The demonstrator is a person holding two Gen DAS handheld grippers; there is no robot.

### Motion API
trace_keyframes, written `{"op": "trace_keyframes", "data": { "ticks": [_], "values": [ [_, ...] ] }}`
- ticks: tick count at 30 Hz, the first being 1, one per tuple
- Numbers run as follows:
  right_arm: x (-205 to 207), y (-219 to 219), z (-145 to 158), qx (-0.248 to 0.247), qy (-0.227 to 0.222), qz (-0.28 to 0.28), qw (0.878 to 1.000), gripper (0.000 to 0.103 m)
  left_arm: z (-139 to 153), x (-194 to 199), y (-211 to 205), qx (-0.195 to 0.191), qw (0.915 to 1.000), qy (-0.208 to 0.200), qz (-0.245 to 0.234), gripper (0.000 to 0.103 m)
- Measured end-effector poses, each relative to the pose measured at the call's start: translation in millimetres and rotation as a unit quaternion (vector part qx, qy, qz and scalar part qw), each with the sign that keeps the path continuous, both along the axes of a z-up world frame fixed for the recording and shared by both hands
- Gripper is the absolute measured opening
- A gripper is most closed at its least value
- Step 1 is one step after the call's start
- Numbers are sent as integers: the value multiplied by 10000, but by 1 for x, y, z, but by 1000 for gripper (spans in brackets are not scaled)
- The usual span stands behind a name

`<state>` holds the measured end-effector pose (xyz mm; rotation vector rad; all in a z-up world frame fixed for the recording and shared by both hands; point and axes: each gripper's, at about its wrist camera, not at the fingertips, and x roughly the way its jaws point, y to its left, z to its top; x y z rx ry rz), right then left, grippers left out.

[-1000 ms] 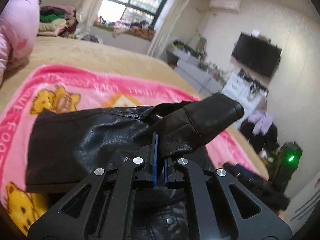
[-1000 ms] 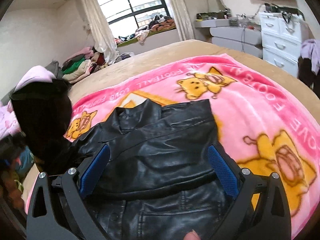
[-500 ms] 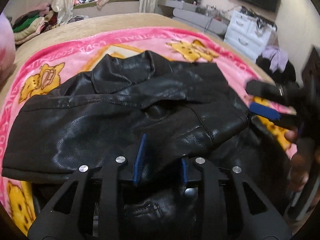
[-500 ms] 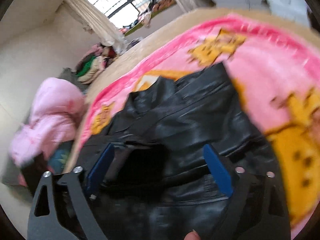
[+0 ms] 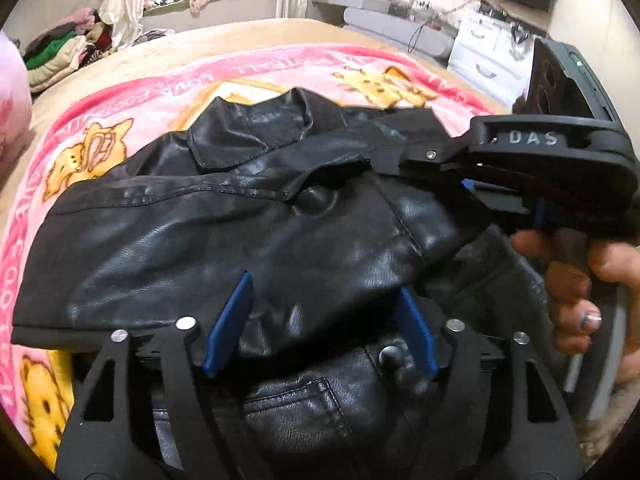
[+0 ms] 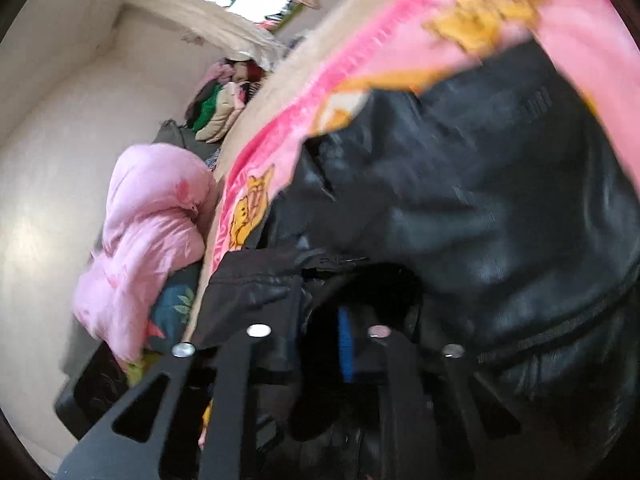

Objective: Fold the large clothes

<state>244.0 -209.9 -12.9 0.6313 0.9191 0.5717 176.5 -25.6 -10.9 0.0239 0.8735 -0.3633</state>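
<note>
A black leather jacket (image 5: 248, 216) lies on a pink cartoon blanket (image 5: 120, 104), its left sleeve folded across the chest. My left gripper (image 5: 320, 328) is open just above the folded sleeve, holding nothing. My right gripper (image 5: 492, 196) reaches in from the right over the jacket's right side. In the right wrist view the jacket (image 6: 480, 184) fills the frame, and the right gripper (image 6: 320, 344) is tilted and shut on a fold of black leather; the view is blurred.
A pink quilt (image 6: 148, 232) lies at the bed's left edge. A pile of folded clothes (image 5: 60, 56) sits by the window. White drawers (image 5: 492, 56) and a TV stand beyond the bed on the right. The blanket lies on a beige bed (image 5: 224, 36).
My left gripper laid the sleeve across the jacket's chest and opened. My right gripper, open before, rolled sideways, moved to the jacket's right side and shut on the leather.
</note>
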Motion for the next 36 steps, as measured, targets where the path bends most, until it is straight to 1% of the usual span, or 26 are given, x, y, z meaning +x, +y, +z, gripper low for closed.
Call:
{"op": "trace_keyframes", "data": {
  "ticks": [1,2,4,6,8,10,11,13,14,15,16,17,18,19,20,21,22,23,24,25,26,29,30,32,33,36],
  "values": [
    [0,2,7,-110,-174,25,9998,7,4,0,4,-103,9999,-40,23,70],
    [1,6,20,-275,-440,79,9986,7,7,0,7,-181,9998,-79,54,76],
    [2,12,39,-526,-767,168,9955,6,17,-2,17,-408,9988,-219,158,83],
    [5,16,59,-795,-1077,263,9907,6,28,-4,29,-638,9969,-380,260,85],
    [7,17,77,-1014,-1336,325,9853,6,38,-2,46,-898,9936,-549,406,92],
    [8,16,90,-1256,-1569,365,9789,4,47,3,78,-1194,9862,-764,860,93],
    [7,15,99,-1403,-1741,375,9740,4,47,7,91,-1310,9827,-760,1066,93],
    [7,10,108,-1594,-1937,358,9674,3,46,17,129,-1622,9700,-689,1678,93],
    [8,5,111,-1706,-2019,336,9638,3,44,21,148,-1720,9620,-671,2012,93],
    [9,1,113,-1793,-2068,319,9613,3,43,24,159,-1698,9572,-653,2251,93],
    [9,-4,113,-1892,-2110,292,9586,3,42,27,167,-1645,9543,-632,2414,92],
    [9,-8,111,-1998,-2115,254,9564,3,41,28,171,-1637,9528,-631,2476,91],
    [11,-11,109,-2081,-2094,223,9552,3,39,32,175,-1653,9516,-593,2523,89],
    [12,-13,105,-2151,-2074,201,9541,3,37,37,176,-1672,9515,-515,2532,80],
    [12,-17,101,-2207,-2040,189,9536,3,34,42,174,-1708,9520,-426,2505,66],
    [13,-20,97,-2244,-2022,189,9531,3,31,45,174,-1729,9527,-345,2476,59],
    [12,-21,94,-2300,-2022,185,9518,3,27,48,172,-1738,9537,-255,2440,43],
    [11,-23,89,-2382,-2014,180,9499,3,20,54,166,-1694,9568,-121,2358,26],
    [10,-24,85,-2444,-1996,173,9488,3,18,54,163,-1655,9585,-63,2321,19],
    [8,-25,81,-2513,-1975,164,9474,3,14,57,159,-1610,9604,16,2273,6],
    [7,-27,76,-2571,-1947,159,9464,3,10,58,155,-1574,9617,90,2240,2],
    [7,-34,65,-2622,-1824,75,9476,3,-7,66,145,-1378,9653,410,2180,2],
    [7,-35,62,-2612,-1779,61,9487,3,-17,70,142,-1330,9659,598,2139,2],
    [8,-40,55,-2612,-1699,23,9502,3,-32,74,139,-1335,9647,828,2115,2],
    [8,-40,53,-2622,-1678,25,9503,3,-38,76,138,-1317,9646,907,2096,2],
    [10,-39,46,-2731,-1611,29,9484,3,-43,77,138,-1324,9641,962,2093,2]
  ]
}}
